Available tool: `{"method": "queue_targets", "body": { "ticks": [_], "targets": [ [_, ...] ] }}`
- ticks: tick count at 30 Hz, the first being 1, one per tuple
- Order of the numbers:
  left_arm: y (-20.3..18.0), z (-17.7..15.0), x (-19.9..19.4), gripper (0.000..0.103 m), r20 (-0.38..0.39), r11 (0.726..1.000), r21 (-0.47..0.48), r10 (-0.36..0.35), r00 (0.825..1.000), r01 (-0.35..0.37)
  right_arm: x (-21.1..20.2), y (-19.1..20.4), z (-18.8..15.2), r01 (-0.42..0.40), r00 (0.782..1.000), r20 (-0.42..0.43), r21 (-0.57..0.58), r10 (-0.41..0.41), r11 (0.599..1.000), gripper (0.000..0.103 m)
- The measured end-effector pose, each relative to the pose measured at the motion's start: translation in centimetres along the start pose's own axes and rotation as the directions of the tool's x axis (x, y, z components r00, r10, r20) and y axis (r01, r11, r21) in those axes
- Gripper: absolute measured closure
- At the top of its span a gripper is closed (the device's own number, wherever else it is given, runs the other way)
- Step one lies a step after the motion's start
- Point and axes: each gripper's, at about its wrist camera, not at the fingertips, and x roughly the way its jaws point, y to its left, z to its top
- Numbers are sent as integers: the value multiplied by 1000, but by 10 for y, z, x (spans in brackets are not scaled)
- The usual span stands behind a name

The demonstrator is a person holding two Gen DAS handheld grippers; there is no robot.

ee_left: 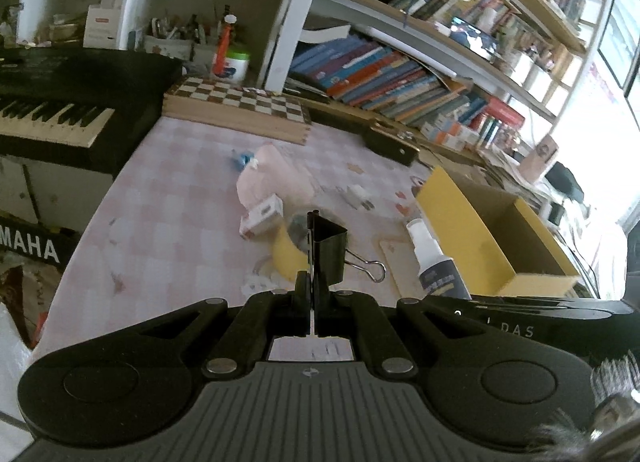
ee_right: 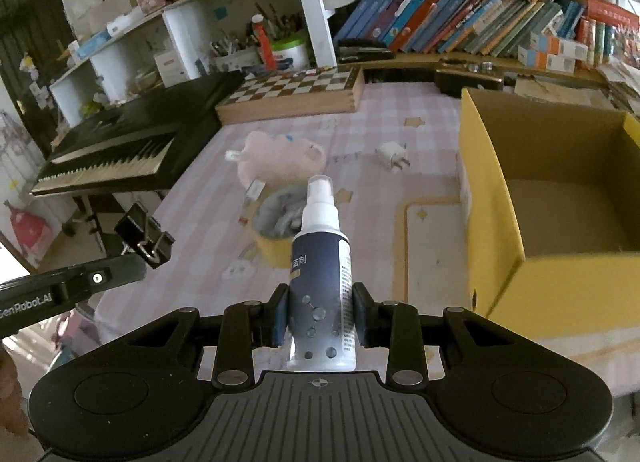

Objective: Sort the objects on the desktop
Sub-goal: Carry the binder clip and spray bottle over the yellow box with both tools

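My left gripper point(ee_left: 312, 286) is shut on a black binder clip point(ee_left: 326, 252) and holds it above the pink checked table point(ee_left: 180, 189). It also shows at the left of the right wrist view, clip point(ee_right: 144, 236) in its tips. My right gripper point(ee_right: 320, 314) is shut on a dark spray bottle point(ee_right: 322, 274) with a white nozzle, upright above the table; the bottle also shows in the left wrist view point(ee_left: 434, 262). An open yellow cardboard box point(ee_right: 496, 197) stands at the right, its inside bare.
On the table lie a pink plush point(ee_right: 280, 159), a white plug adapter point(ee_right: 392, 155), a small white box point(ee_left: 262, 217) and a yellow cup point(ee_right: 276, 221) holding grey things. A chessboard box point(ee_right: 296, 95), a keyboard point(ee_right: 120, 153) and bookshelves line the back.
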Motion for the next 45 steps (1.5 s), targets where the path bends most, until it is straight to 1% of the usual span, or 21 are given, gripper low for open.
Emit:
{"method": "queue_targets", "body": {
  "ticks": [7,11,17,21,25,33,40,45],
  "targets": [
    [-2,-23,-23,102,-31,999,17,-42,999,42,-27,9,-32,18,1000,4,32,-18,999,71],
    [-5,-35,-31,102,-52,997,31,-75,996,77,-42,9,-50,41,999,3,61,-42,997,71],
    [-19,-50,-38,102,-86,987,76,-136,987,143,-63,2,-75,86,996,0,124,-87,989,71],
    [-29,-54,-39,102,-101,978,104,-171,980,182,-73,-3,-86,114,993,-1,160,-115,980,71],
    [-42,-57,-37,102,-121,965,126,-215,969,230,-83,-10,-95,145,989,-1,191,-148,971,71],
    [-75,-62,-24,102,-173,924,179,-307,936,337,-105,-33,-114,229,971,0,266,-237,936,71],
    [-104,-62,-13,102,-209,890,220,-356,911,399,-119,-55,-120,269,958,6,321,-287,908,71],
    [-122,-61,-7,102,-223,871,250,-374,900,424,-123,-69,-119,280,953,14,346,-303,896,71]
  ]
}}
